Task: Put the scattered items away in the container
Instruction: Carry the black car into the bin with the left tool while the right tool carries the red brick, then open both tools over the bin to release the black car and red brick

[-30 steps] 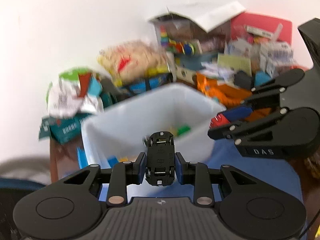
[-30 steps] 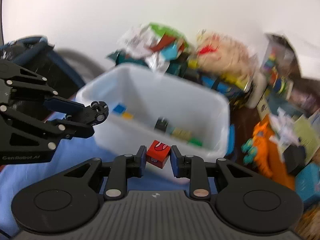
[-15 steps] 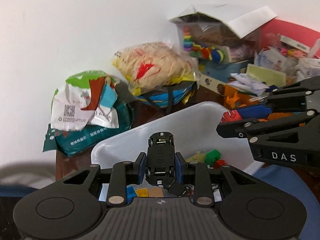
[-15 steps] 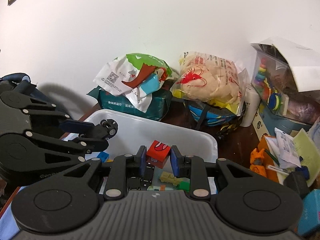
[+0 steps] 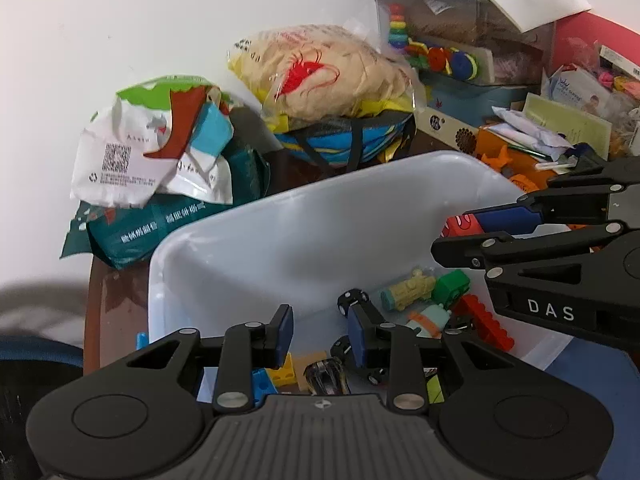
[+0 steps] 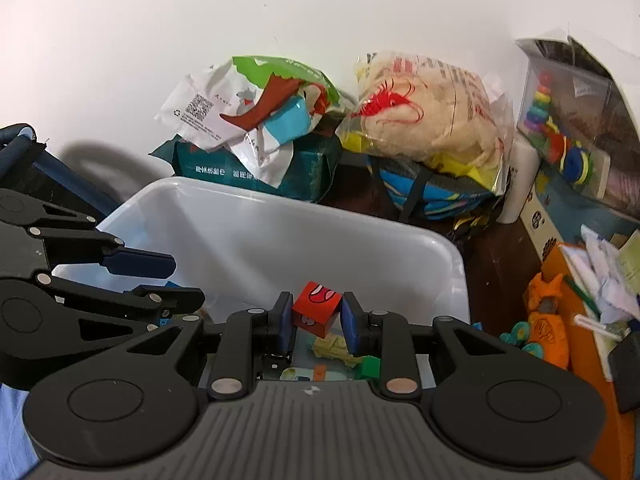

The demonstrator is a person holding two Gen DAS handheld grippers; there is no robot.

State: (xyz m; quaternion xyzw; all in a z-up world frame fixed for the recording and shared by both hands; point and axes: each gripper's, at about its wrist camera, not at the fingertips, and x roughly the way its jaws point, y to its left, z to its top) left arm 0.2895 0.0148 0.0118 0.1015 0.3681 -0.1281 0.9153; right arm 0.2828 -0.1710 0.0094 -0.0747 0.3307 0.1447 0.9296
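Both of my grippers hang over the white bin [image 5: 304,240], which sits on the table with a heap of bags and boxes on its far side.

My left gripper [image 5: 320,330] is opening, and nothing is between its blue pads. The black toy car [image 5: 352,300] is just past the tip of my right-hand finger, tilted, with one wheel showing above the pad and another below it. I cannot tell whether it touches that finger. It is inside the bin, near the middle of the floor. Beside it to the right lie a yellow toy train [image 5: 408,290], a green block [image 5: 452,284] and a long red brick [image 5: 486,320]. Nearer to me, under my fingers, are a second small car [image 5: 326,376] and a yellow block [image 5: 282,372].

My right gripper [image 6: 316,314] is clamped on the red cube [image 6: 318,308] with the white mouth print. The cube sits cornerwise between the pads, pressed on both sides, above the inside of the bin and near its right end. Below it I see the yellow train and the green block on the floor.
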